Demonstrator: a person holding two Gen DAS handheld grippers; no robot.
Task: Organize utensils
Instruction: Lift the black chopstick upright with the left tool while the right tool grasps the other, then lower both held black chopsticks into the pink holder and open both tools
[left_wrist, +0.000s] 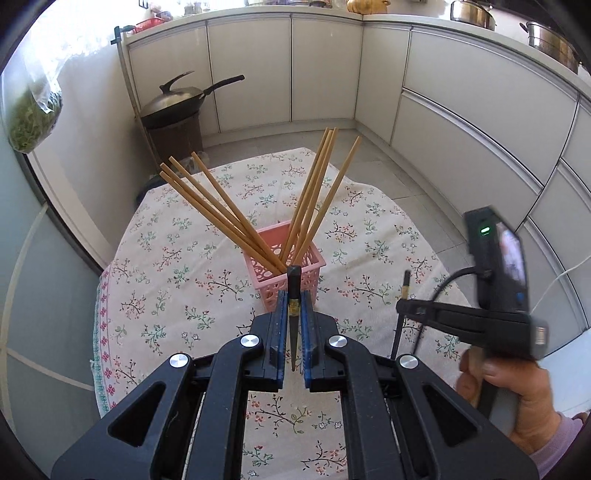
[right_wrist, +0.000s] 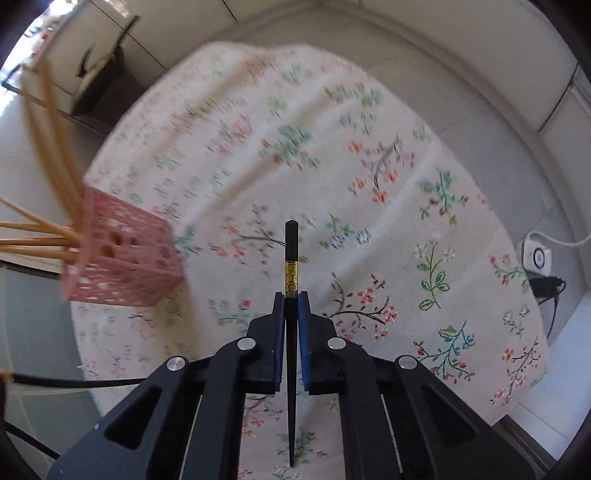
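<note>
My left gripper (left_wrist: 294, 306) clamps one black chopstick (left_wrist: 293, 295), butt end just before the pink basket (left_wrist: 295, 275) of bamboo chopsticks (left_wrist: 221, 210). My right gripper (right_wrist: 291, 306) clamps a second black chopstick (right_wrist: 290, 258) above the floral tablecloth (right_wrist: 406, 221), basket to its left.

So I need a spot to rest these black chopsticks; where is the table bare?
The floral tablecloth is bare right of and beyond the pink perforated basket. Crowded: the basket, where tan wooden chopsticks fan outward.
</note>
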